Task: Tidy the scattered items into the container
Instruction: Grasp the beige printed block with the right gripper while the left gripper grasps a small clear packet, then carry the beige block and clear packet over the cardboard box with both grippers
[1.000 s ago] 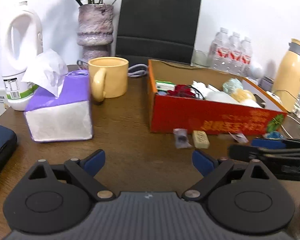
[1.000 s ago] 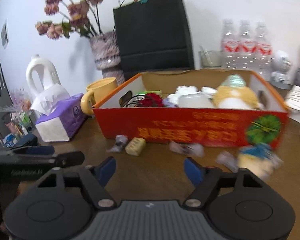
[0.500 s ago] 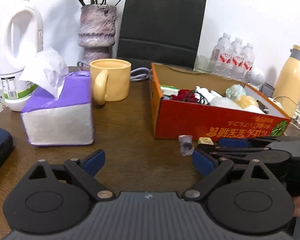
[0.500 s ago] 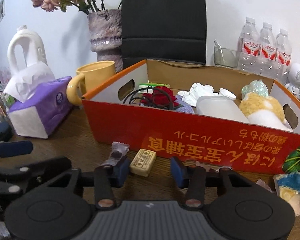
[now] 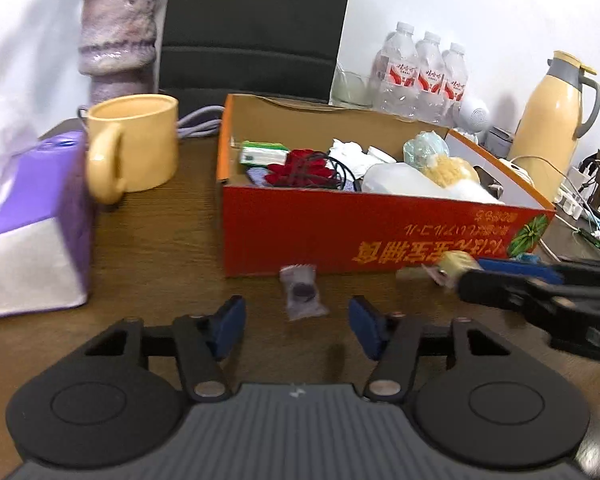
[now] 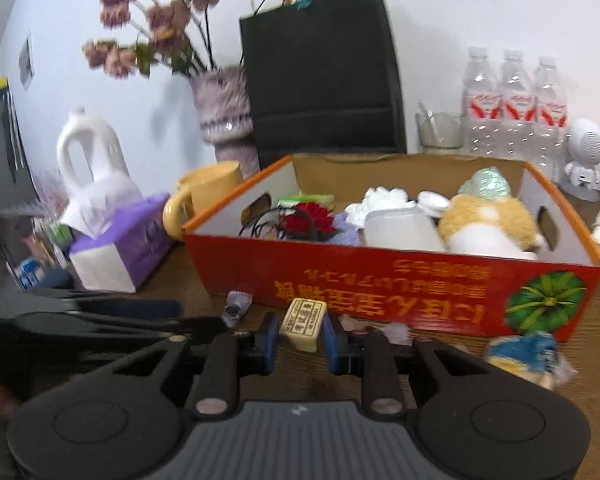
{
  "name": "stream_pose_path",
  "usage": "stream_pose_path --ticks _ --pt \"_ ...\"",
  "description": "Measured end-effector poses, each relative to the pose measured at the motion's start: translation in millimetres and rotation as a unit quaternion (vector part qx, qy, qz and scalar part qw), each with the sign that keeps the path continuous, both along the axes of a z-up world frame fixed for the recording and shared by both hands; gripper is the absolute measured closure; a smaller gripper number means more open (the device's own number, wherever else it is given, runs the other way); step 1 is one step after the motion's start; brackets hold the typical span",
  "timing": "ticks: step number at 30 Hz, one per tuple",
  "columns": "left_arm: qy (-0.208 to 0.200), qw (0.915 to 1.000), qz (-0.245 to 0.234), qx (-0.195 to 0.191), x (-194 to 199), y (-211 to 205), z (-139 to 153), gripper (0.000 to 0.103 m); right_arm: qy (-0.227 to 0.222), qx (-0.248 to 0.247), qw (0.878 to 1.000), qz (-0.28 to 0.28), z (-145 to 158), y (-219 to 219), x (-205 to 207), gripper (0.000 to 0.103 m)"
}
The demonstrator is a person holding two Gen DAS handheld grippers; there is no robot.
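Note:
A red cardboard box (image 5: 380, 236) (image 6: 380, 280) holding several items stands on the wooden table. A clear-wrapped dark candy (image 5: 302, 294) (image 6: 234, 308) lies in front of it. My left gripper (image 5: 296, 326) (image 6: 200, 316) straddles the near end of that candy; its jaws are closing and the blue pads stand clear of the wrapper. My right gripper (image 6: 300, 340) (image 5: 466, 276) is closing on a small yellow block (image 6: 304, 322) (image 5: 456, 264), with both pads against its sides, just in front of the box's front wall.
A blue-and-yellow wrapped item (image 6: 520, 354) and small clear wrappers (image 6: 396, 332) lie by the box front. A yellow mug (image 5: 140, 152) and purple tissue box (image 5: 32, 232) stand left. A vase, black bag, water bottles and yellow thermos (image 5: 552, 120) line the back.
My left gripper moved forward to the dark candy and its jaws narrowed. My right gripper's jaws came together on the yellow block and it now holds it off its earlier spot.

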State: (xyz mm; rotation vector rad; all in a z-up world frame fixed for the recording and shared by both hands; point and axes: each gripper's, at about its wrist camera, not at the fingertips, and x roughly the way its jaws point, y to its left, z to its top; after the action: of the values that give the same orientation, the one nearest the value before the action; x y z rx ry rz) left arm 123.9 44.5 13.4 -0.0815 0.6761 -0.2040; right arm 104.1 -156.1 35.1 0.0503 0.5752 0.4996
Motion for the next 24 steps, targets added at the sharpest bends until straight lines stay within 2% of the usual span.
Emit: stream_pose_path --ticks 3,5,7,13,17,21,24 --pt "0.007 0.9999 0.009 -0.002 12.2 -5.0 -2.1 0.052 -0.011 0.004 1.0 -0.003 0.7 -14.2 -8.0 0.08" --pt "0.011 0.9998 0.016 0.001 18.9 -8.3 -2.5 0.062 -0.008 0.016 1.0 -0.001 -1.6 -23.2 -9.9 0.08" --pt "0.011 0.9998 0.014 0.007 21.3 -11.8 -2.8 0.083 0.0 0.028 1.0 0.003 -3.6 -29.6 -10.9 0.08" --pt "0.009 0.9997 0.024 0.003 11.8 -13.7 -2.6 0.084 -0.017 0.027 0.999 0.005 -2.4 -35.8 -18.1 0.08" --pt "0.002 0.9987 0.043 -0.028 -8.4 -6.4 6.2 0.084 -0.006 0.036 0.999 0.0 -4.0 -38.6 -15.7 0.08" --pt "-0.034 0.9975 0.054 -0.03 -42.1 -9.4 21.8 0.084 -0.026 0.022 0.999 -0.029 6.0 -42.7 -26.9 0.08" --pt "-0.081 0.9939 0.073 -0.019 -74.1 -14.4 37.2 0.084 -0.041 0.016 0.998 -0.048 14.7 -46.8 -43.5 0.08"
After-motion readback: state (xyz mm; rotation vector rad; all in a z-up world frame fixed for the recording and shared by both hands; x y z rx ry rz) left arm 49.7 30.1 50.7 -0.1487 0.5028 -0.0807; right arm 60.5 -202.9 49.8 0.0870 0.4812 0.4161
